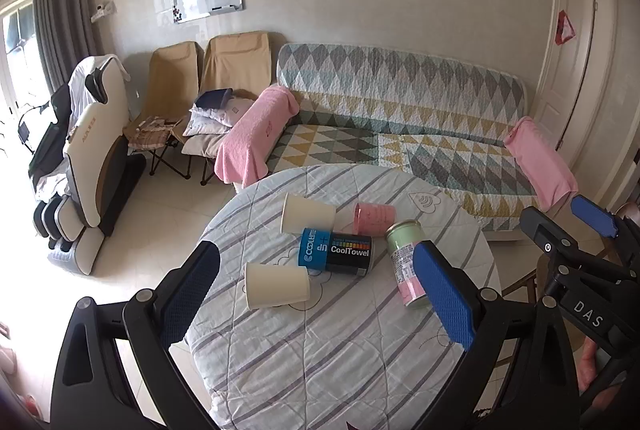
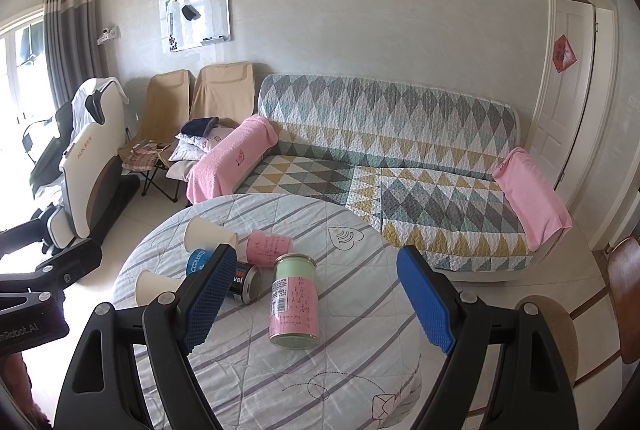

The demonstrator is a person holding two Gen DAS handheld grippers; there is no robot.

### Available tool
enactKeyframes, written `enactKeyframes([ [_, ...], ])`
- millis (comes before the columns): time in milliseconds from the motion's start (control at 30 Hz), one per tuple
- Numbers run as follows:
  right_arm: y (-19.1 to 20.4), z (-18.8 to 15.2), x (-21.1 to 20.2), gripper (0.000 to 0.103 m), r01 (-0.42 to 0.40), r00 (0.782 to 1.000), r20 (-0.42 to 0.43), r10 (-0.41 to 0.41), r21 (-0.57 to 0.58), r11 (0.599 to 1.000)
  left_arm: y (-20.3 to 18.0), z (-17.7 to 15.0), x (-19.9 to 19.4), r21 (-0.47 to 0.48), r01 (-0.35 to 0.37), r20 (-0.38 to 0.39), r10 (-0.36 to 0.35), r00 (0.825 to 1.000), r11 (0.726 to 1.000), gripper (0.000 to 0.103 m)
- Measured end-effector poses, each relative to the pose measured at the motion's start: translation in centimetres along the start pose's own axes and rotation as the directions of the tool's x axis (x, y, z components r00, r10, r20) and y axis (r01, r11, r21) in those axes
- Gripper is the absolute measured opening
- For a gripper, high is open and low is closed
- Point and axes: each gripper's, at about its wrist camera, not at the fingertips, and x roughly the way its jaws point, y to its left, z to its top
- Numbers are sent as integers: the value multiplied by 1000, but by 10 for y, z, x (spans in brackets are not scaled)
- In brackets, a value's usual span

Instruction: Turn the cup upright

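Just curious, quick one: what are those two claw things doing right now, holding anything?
Left gripper: open, holding nothing, above the table.
Right gripper: open, holding nothing, above the table.

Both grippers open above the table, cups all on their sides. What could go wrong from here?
1. The near paper cup is thin; a hard pinch may crush it.
2. The CoolTowel can lies close to the far paper cup and pink cup; a nudge may roll them.
3. The quilted cover is soft; uprighted cups may tip.

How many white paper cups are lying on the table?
2. One white paper cup lies on its side near the table's left edge; the other lies farther back, beside the pink cup. None looks hidden.
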Motion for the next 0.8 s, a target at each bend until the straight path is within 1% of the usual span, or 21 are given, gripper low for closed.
enactKeyframes([
  [500, 0, 3, -1, 84, -1, 1000, 1, 1, -3, 1000, 0, 6, -2, 3, 2, 1, -2, 1000, 1000, 99],
  [633, -1, 4, 0, 84, -1, 1000, -7, 1, -2, 1000, 3, 12, -2, 5, 4, -12, -4, 1000, 1000, 99],
  [800, 2, 8, 6, 84, -6, 999, -39, 5, -9, 1000, 4, 14, 6, 4, 8, -47, -8, 999, 1000, 99],
])
